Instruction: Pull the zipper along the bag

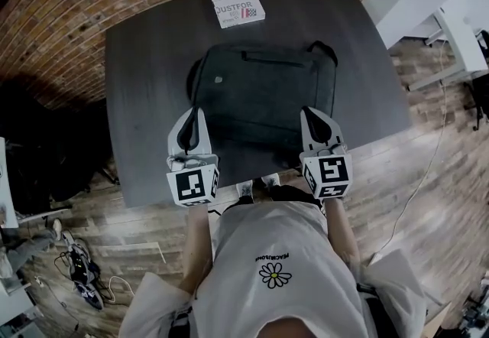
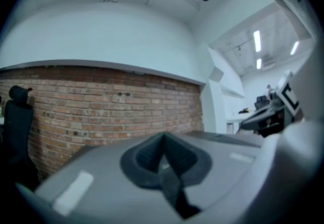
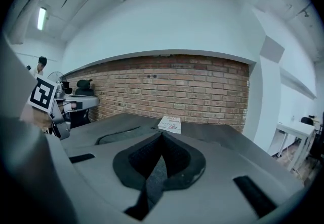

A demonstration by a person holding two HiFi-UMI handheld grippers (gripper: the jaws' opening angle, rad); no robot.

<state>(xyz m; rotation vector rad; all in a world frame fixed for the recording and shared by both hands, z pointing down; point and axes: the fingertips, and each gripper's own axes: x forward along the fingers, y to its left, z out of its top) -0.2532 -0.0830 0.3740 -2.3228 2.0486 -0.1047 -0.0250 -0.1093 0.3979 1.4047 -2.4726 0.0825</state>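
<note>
A black zip bag (image 1: 263,95) lies flat in the middle of the dark table (image 1: 145,99), with a zip line (image 1: 271,58) near its far edge. My left gripper (image 1: 196,112) hovers at the bag's near left corner, jaws shut and empty. At the near right corner is my right gripper (image 1: 308,110), also shut with nothing in it. In the left gripper view the closed jaws (image 2: 163,141) face the brick wall. The right gripper view shows its closed jaws (image 3: 162,138) with the bag (image 3: 119,136) lying low beyond them.
A printed white box (image 1: 235,1) lies at the table's far edge, also seen as the box (image 3: 170,124) ahead of the right jaws. A brick wall (image 1: 69,0) runs behind the table. White desks (image 1: 451,15) stand at the right, and cables (image 1: 80,271) lie on the wooden floor.
</note>
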